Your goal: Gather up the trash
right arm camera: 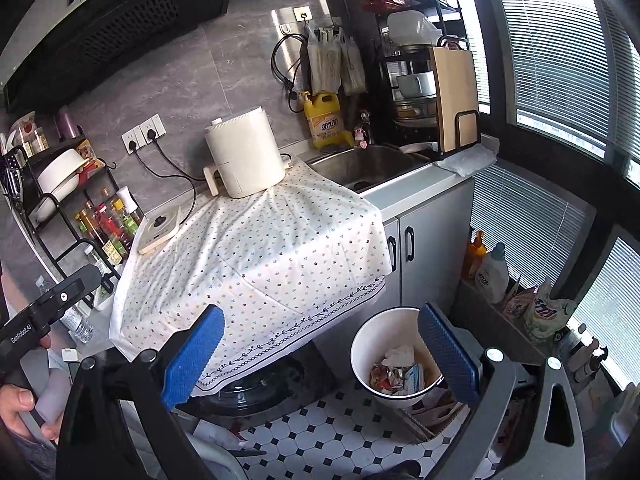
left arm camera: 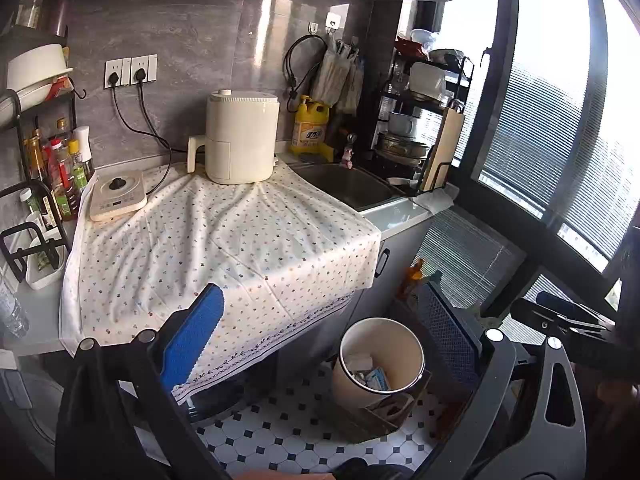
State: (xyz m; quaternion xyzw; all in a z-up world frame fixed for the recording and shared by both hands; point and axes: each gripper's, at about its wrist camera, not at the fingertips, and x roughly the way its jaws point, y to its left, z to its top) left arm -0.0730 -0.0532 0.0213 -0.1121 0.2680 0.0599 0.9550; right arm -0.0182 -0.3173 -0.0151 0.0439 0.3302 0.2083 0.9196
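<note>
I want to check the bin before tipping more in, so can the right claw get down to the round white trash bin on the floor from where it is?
Probably yes. The right claw is open and empty, and the round white trash bin stands uncovered on the tiled floor, with nothing visible between them.

Trash bin (right arm camera: 396, 356): round, white or cream walls with a thin dark rim, no lid, mouth fully open. It stands upright on the black-and-white tiled floor, just below the hanging edge of the spotted cloth and beside the grey cabinet doors. In the left wrist view the same bin (left arm camera: 378, 364) appears cream-sided and partly in shadow.

Trash (right arm camera: 398, 372): crumpled white paper, red-printed wrappers and a pale blue packet lie loose inside, filling the lower part, well below the rim. Individual items cannot be told apart further.
</note>
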